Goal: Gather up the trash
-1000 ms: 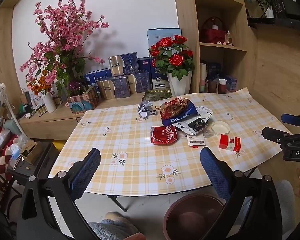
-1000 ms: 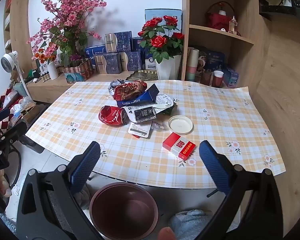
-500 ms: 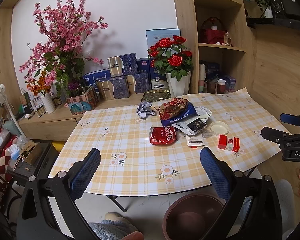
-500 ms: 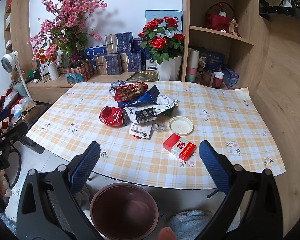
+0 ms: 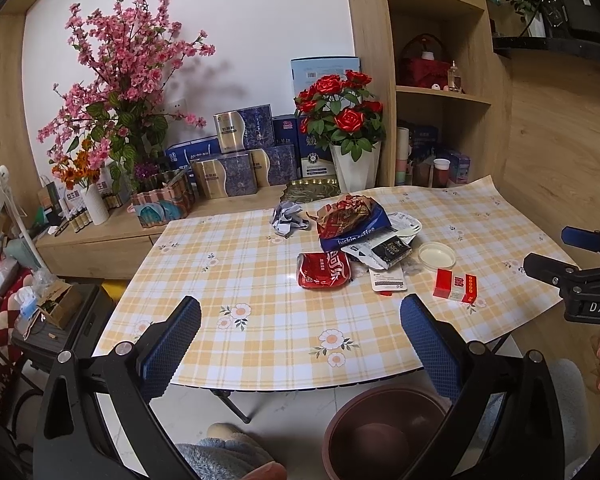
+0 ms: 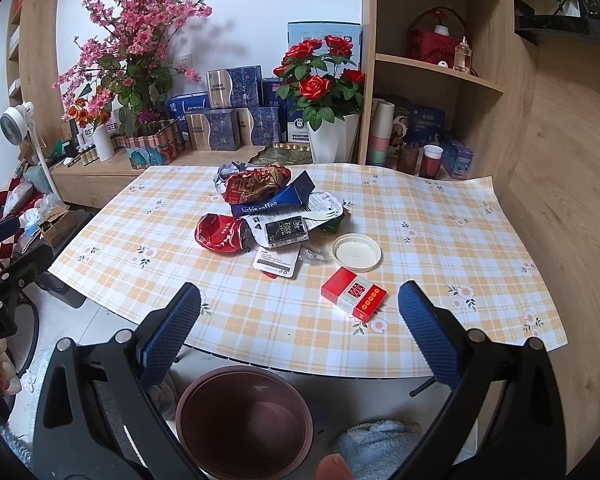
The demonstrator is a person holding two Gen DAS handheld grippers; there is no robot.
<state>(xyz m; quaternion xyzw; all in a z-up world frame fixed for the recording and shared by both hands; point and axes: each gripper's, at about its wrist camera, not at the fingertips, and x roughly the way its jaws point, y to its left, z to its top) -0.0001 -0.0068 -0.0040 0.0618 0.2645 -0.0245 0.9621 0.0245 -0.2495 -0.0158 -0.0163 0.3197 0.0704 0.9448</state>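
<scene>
A: Both claws are spread wide with nothing in them. The left claw (image 5: 300, 336) hangs over the near edge of the worktop (image 5: 260, 320), low in its frame; the right claw (image 6: 300, 320) sits low centre in its own view.

B: And the trash?

A: All on the worktop, mid-frame. In the right view the red cigarette pack (image 6: 354, 294) lies nearest, just above the right claw. Above it is the white lid (image 6: 356, 252), and left of that the crushed red can (image 6: 222, 233), touching a heap of wrappers (image 6: 284, 230) and the blue coffee bag (image 6: 274, 200). A crumpled paper ball (image 5: 287, 219) lies left of the heap in the left view. The brown bin (image 6: 246, 420) stands on the floor at the bottom of the frame, tucked partly under the worktop's edge.

B: What could go wrong?

A: I'd guess the flat pieces. The lid and the white card (image 6: 276, 261) lie flush on the cloth, so fingers may slide over them or pinch the cloth and drag the heap. The can could roll if it is clipped off-centre.

B: Anything in the way?

A: The pack's path to the bin looks free. At the top of the frame the white vase of red roses (image 6: 332, 142) stands just past the heap, so a long reach risks knocking it.
</scene>
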